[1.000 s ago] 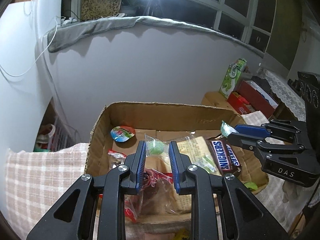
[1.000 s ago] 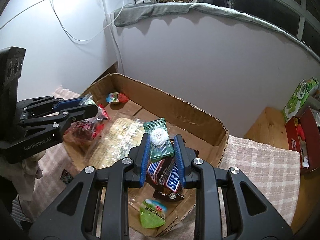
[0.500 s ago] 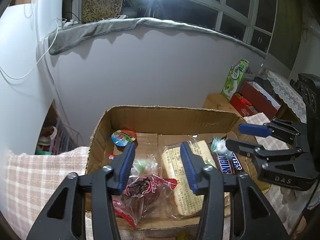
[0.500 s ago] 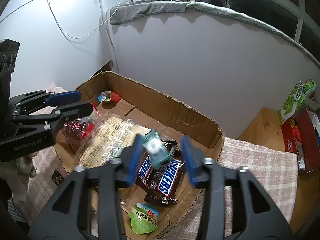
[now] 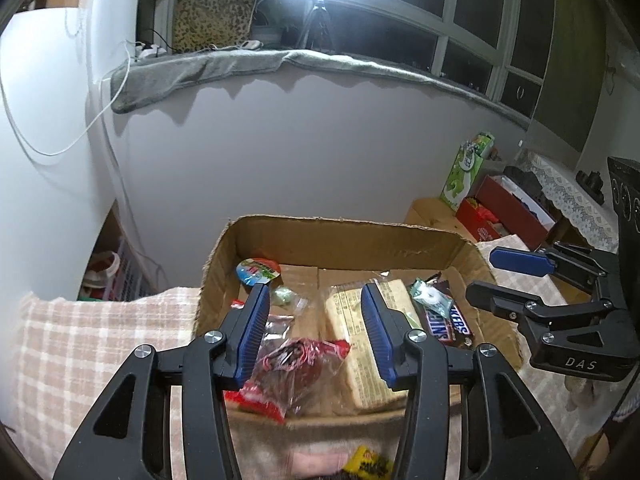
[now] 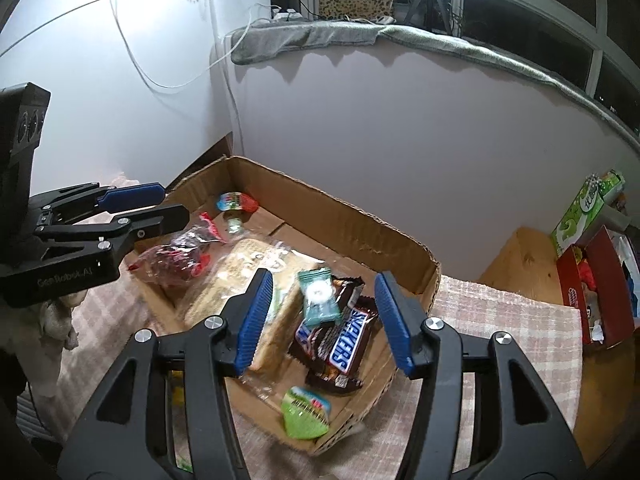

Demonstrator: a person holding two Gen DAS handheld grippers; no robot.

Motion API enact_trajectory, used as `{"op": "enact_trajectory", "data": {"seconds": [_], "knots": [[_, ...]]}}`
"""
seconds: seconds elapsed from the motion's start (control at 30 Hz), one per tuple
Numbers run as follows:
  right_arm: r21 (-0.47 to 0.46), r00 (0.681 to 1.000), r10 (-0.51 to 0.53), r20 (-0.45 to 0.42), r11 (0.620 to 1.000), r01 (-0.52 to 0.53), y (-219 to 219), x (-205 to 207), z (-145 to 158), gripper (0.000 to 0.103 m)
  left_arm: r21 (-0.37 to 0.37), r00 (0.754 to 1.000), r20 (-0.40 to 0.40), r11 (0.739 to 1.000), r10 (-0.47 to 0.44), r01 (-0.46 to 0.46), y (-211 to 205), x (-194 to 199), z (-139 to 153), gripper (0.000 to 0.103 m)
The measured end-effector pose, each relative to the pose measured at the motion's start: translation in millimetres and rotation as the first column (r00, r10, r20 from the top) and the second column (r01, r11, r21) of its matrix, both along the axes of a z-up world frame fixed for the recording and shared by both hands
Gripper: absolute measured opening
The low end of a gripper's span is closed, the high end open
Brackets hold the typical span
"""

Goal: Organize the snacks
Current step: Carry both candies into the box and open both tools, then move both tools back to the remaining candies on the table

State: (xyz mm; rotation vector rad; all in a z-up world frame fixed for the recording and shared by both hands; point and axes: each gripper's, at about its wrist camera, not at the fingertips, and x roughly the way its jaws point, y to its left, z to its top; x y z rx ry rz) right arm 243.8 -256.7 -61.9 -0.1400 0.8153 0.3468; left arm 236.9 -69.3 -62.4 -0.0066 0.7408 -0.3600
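Observation:
An open cardboard box (image 5: 340, 240) holds the snacks. My left gripper (image 5: 314, 292) is open above its near left part, over a red bag (image 5: 296, 368) and a cracker pack (image 5: 360, 344), nothing between its pads. A small clear packet with a green sweet (image 5: 284, 296) lies beyond it. My right gripper (image 6: 324, 280) hangs over the box with its jaws opening and nothing held. A teal mint packet (image 6: 318, 296) rests below on the Snickers bars (image 6: 348, 340). Each gripper shows in the other's view: right gripper (image 5: 484, 276), left gripper (image 6: 172, 203).
A red-and-blue jelly cup (image 5: 258, 272) sits in the box's far corner, a green jelly cup (image 6: 306, 416) at its near edge. The box stands on a checked cloth (image 5: 100, 340). A green carton (image 5: 466, 172) and a red box (image 5: 504, 208) stand to the right; a wall rises just behind.
Both grippers opened. The left let go of the clear sweet packet and the right let go of the teal mint packet; both packets dropped into the box.

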Motion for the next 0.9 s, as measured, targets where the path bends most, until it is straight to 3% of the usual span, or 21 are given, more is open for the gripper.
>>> {"op": "enact_trajectory", "data": {"seconds": [0.37,0.9], "knots": [[0.028,0.997,0.076,0.018,0.997,-0.076,9,-60,14,0.056,-0.025,1.000,0.020,1.000,0.001,-0.001,35,-41,6,0.046],[0.053,0.975,0.207,-0.080,0.978,-0.203,24,-122,-23,0.055,-0.043,0.992,-0.103,0.997,-0.075,0.071,40,-77,-43,0.046]]}}
